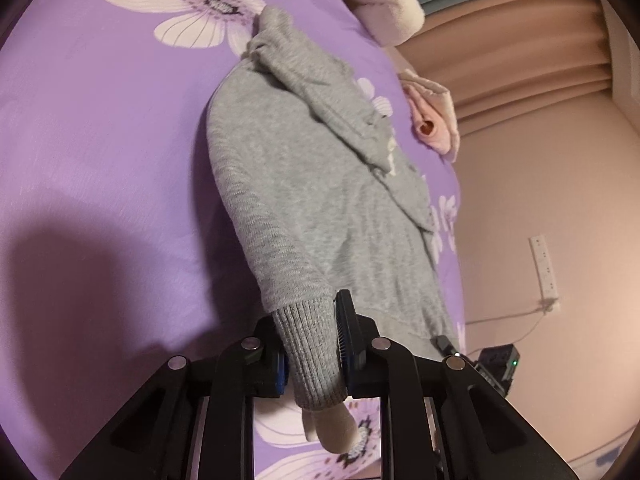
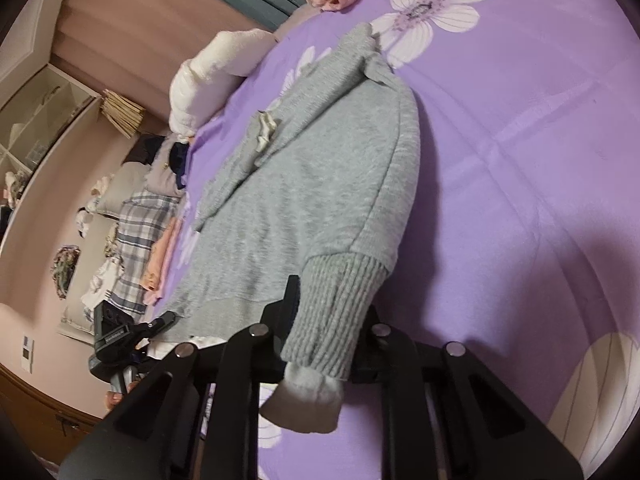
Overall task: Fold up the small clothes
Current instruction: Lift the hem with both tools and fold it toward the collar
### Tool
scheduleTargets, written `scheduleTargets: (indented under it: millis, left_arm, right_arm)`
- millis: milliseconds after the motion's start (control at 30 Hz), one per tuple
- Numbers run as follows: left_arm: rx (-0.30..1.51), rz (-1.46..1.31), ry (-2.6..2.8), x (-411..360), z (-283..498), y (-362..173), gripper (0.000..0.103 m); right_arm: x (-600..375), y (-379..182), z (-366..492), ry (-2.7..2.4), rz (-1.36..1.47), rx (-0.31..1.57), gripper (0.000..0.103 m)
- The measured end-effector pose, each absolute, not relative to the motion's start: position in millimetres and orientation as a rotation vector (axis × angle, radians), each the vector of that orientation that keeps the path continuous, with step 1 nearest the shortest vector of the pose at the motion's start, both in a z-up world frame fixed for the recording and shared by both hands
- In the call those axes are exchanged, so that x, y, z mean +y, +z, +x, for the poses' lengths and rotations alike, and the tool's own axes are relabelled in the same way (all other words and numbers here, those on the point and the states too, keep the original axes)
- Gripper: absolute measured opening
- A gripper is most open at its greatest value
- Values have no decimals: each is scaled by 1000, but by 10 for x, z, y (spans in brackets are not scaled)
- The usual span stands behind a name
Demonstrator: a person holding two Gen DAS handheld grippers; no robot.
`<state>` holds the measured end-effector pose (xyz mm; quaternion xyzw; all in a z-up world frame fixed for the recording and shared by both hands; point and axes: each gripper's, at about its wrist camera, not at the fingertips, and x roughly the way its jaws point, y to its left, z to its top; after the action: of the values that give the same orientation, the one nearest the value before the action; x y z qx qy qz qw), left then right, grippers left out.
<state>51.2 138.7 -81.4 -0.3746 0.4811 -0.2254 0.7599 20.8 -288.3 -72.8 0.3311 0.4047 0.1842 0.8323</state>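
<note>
Bedspread [image 1: 100,160], purple and flowered, carries the grey sweater [image 1: 304,200] through mid-frame. Left claw [image 1: 316,356] and right claw [image 2: 324,332] each grip a ribbed cuff; lift both evenly, keeping sleeves taut while folding inward.

- A bed [image 1: 100,140] with a purple, white-flowered cover fills both views.
- Pinkish walls [image 1: 540,200]; a white socket strip [image 1: 544,266] at 3 o'clock.
- Pleated curtain [image 1: 520,40] at 1 o'clock.
- White shelf unit [image 2: 36,120] at 9 o'clock.

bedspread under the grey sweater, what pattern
Purple bedspread with large white flowers, clearest in the right wrist view.
</note>
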Motion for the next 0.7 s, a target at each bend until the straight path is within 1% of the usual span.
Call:
scheduleTargets:
  millis: [467,700]
  left_arm:
    - [983,-747,-508,1317,673,-492,18]
    - [932,-749,-522,1340,875,-273,18]
  right_arm:
    - [-2765,-349,339,443,661,770,16]
    - [-2752,-126,516,458,644,715,16]
